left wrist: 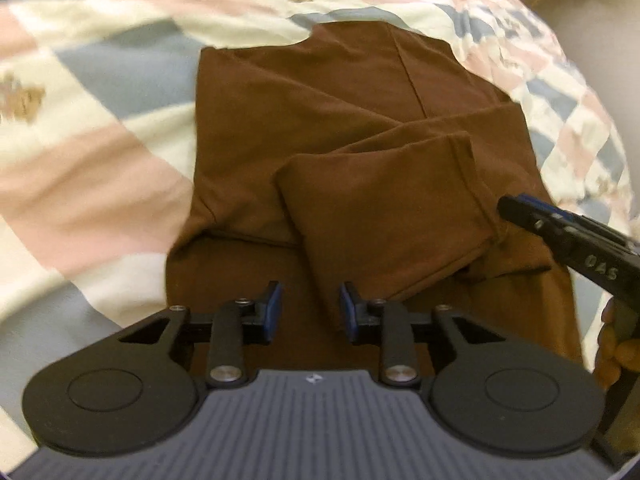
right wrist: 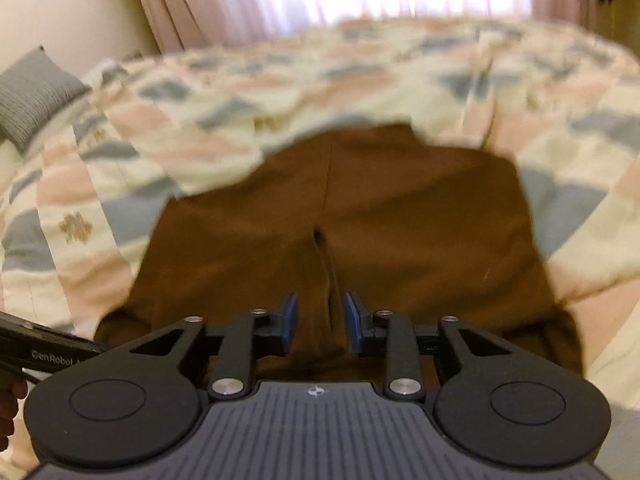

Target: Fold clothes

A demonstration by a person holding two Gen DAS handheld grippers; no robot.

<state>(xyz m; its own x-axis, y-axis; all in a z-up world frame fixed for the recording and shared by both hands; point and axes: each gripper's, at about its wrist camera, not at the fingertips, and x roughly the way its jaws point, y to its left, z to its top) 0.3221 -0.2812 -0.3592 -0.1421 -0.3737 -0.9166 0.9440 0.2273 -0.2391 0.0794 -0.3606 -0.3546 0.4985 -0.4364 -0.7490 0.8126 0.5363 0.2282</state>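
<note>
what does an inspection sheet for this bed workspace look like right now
surface: patchwork quilt in cream, pink and grey-blue covers the bed, a little rumpled.
job's things: brown shirt lies flat on the quilt, one sleeve folded across the body; a raised ridge of cloth shows in the right wrist view.
clutter: nothing seen on the quilt besides the shirt.
grippers: left gripper open above the shirt, nothing between its fingers; right gripper open, the cloth ridge between its fingers, not pinched.
cables: nothing seen.
surroundings: grey pillow at the bed's edge, pink curtains over a bright window.
</note>
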